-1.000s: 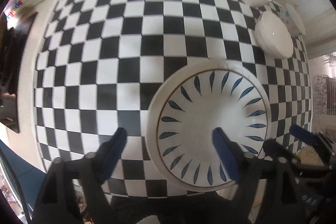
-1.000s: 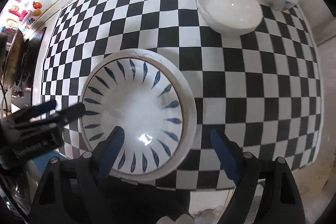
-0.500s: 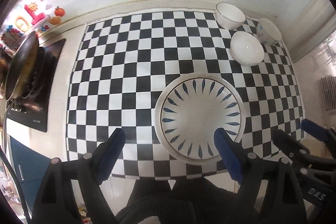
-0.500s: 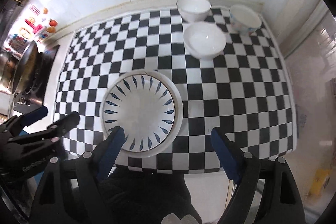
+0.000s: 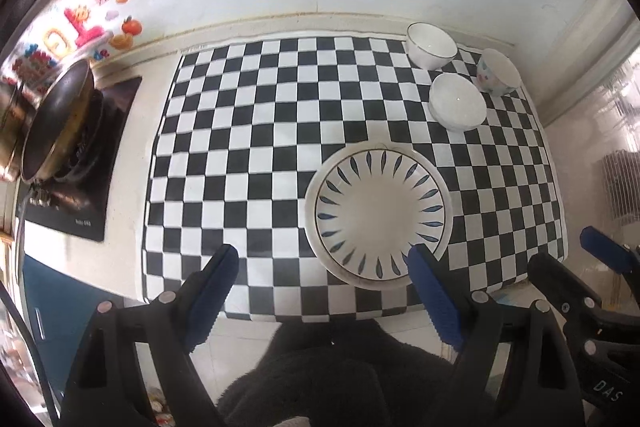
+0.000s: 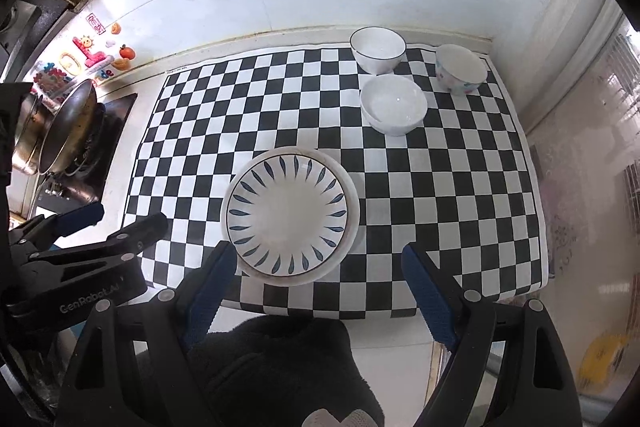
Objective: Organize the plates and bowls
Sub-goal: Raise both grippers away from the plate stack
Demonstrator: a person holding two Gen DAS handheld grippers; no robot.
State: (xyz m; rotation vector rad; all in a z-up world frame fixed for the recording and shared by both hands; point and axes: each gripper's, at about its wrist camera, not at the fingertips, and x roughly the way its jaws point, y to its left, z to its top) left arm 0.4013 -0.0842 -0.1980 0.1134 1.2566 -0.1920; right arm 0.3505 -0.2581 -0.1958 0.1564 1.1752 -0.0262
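A leaf-patterned plate (image 6: 290, 215) sat near on a checkered mat (image 6: 240, 107); three bowls (image 6: 394, 103) stood far right. Both grippers, left gripper (image 5: 324, 263) and right gripper (image 6: 316, 259), hung above, fingers spread, empty.

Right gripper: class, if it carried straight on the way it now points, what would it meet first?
Probably the checkered mat, just right of the blue-leaf plate. The open right gripper has nothing between its fingers; depth is uncertain through the fisheye.
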